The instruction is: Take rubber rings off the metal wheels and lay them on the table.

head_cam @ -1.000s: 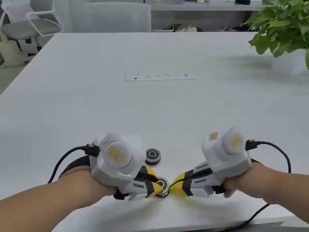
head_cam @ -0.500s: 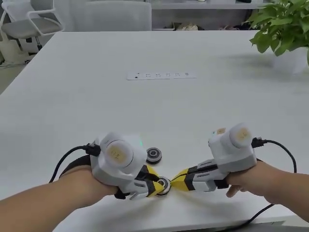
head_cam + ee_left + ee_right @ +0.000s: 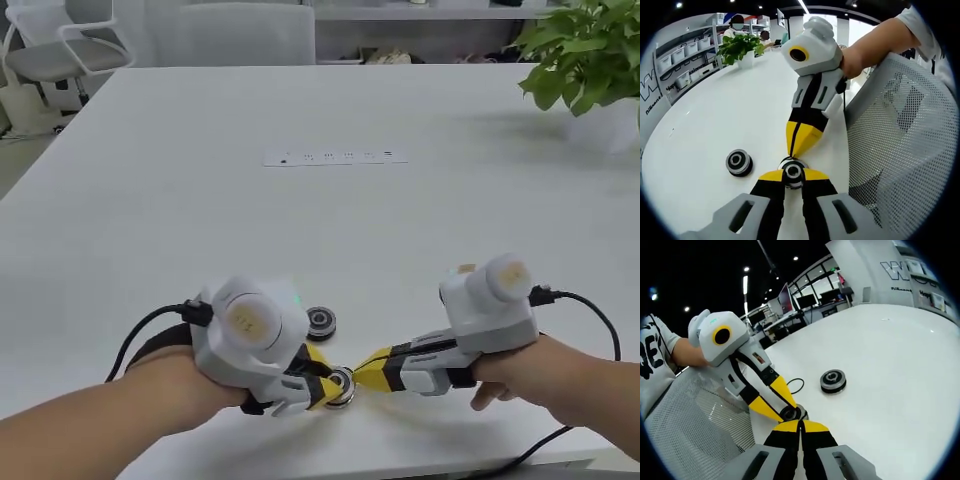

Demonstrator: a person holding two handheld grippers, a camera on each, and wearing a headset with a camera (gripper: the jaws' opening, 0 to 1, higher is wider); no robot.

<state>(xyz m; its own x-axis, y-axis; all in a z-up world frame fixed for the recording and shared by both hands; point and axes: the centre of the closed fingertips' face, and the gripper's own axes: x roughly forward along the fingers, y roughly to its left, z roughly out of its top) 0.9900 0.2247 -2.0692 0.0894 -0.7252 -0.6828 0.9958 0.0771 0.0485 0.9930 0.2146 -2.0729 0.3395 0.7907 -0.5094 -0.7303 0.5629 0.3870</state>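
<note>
White worktop (image 3: 330, 220). Left gripper (image 3: 792, 176) is clamped on a metal wheel (image 3: 793, 170) near the front edge. Right gripper (image 3: 800, 423) has its jaws pressed together, tips at that wheel's rim. Second wheel (image 3: 320, 320) lies just behind, black rubber ring still on.

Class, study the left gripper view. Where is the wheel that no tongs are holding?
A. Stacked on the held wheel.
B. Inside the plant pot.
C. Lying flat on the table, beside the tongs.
C: the spare wheel lies flat on the white table, apart from the left tongs, which clamp the other wheel.
</note>
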